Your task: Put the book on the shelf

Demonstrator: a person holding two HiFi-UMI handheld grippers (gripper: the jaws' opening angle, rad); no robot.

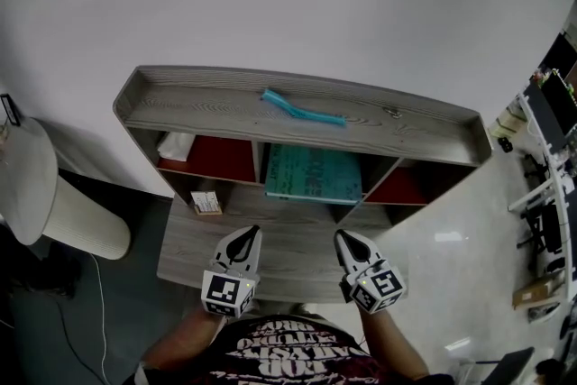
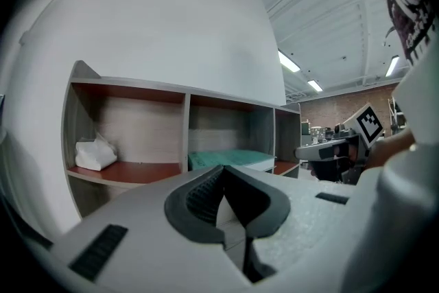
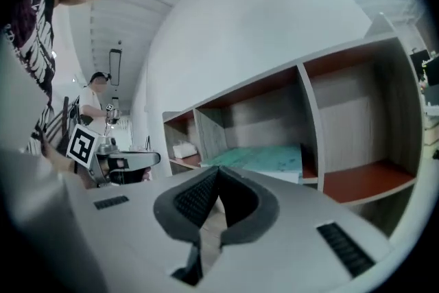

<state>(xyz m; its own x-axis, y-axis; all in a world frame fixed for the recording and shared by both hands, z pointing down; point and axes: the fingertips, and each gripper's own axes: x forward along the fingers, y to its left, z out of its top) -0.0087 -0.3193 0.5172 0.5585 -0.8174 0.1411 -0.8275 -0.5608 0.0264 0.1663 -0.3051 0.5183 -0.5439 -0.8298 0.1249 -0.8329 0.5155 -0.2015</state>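
A teal book (image 1: 314, 173) lies flat in the middle compartment of the grey wooden shelf (image 1: 216, 99), its front edge jutting out a little. The left gripper view shows the book (image 2: 230, 158) ahead and slightly right; in the right gripper view the book (image 3: 264, 156) is straight ahead. My left gripper (image 1: 250, 233) and right gripper (image 1: 343, 237) hover side by side over the lower board, short of the shelf front. Both point at the middle compartment. The left gripper (image 2: 223, 169) has its jaws shut and holds nothing. So does the right gripper (image 3: 218, 170).
A turquoise stick (image 1: 302, 108) lies on the shelf top. White crumpled tissue (image 1: 176, 144) sits in the left compartment, and a small box (image 1: 206, 203) rests on the lower board. A white rounded seat (image 1: 41, 189) stands at left, cluttered racks (image 1: 550, 149) at right.
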